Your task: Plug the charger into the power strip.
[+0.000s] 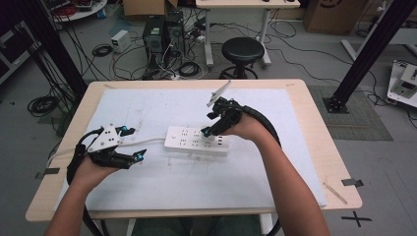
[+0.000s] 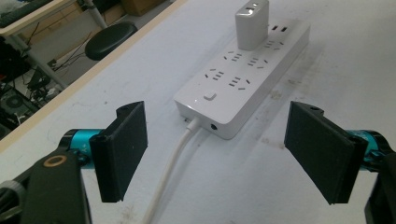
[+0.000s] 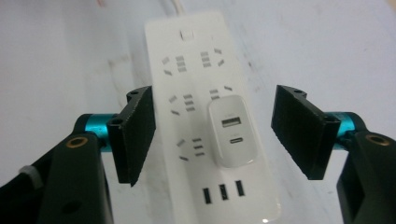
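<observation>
A white power strip [image 1: 189, 139] lies on the white mat in the middle of the table, its white cable [image 2: 175, 161] running off toward the left. A white USB charger [image 3: 232, 133] is plugged into a socket near the strip's far end [image 2: 252, 25]. My right gripper [image 3: 218, 129] hovers over that end of the strip [image 1: 210, 125], open, its jaws standing either side of the charger without touching it. My left gripper [image 1: 134, 143] is open beside the strip's cable end, its jaws [image 2: 223, 149] wide apart and nothing between them.
The white mat [image 1: 147, 108] covers most of the wooden table [image 1: 314, 128]. Behind the table stand a black stool [image 1: 242, 51], computer towers [image 1: 162, 34] and loose floor cables. Black frame posts rise at the back left and right [image 1: 366, 49].
</observation>
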`<state>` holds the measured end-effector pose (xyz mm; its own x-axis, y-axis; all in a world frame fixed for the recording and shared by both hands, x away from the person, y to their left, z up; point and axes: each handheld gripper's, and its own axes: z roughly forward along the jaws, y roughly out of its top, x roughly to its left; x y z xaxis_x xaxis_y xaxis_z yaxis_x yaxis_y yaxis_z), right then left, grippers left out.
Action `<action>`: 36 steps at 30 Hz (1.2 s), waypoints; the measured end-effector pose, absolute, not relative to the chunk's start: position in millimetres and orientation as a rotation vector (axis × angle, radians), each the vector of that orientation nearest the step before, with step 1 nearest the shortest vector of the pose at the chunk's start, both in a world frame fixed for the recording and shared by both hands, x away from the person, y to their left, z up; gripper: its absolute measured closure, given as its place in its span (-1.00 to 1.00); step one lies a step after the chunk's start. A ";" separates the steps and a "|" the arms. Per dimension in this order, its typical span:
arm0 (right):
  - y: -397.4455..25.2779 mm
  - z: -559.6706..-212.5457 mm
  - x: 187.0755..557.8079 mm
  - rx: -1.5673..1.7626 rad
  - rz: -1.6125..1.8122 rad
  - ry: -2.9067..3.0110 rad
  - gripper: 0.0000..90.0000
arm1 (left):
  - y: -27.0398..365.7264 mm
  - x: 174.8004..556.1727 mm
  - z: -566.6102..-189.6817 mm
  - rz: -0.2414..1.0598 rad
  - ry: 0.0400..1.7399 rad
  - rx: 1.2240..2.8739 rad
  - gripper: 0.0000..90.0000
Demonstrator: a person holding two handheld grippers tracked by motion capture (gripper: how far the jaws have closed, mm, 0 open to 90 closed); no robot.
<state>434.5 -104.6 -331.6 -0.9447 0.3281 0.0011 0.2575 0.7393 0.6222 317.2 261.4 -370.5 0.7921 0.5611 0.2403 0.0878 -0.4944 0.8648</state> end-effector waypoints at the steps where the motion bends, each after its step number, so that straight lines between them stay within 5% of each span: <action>1: -109.5 -331.1 431.3 0.523 1.036 2.810 -0.44 | 261.1 317.5 -370.0 0.624 0.480 2.026 -0.53; 18: -180.4 -345.1 371.4 0.735 1.350 2.534 -0.57 | 263.1 317.4 -368.3 0.585 0.452 1.985 -0.53; 36: -192.8 -356.4 357.1 0.784 1.384 2.457 -0.56 | 261.1 313.2 -366.3 0.581 0.445 1.963 -0.53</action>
<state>357.1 -192.8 -356.4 -0.8351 0.5454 0.0717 0.3438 0.4158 0.8420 313.2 261.1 -366.3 0.8168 0.5388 0.2062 0.0585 -0.4329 0.8996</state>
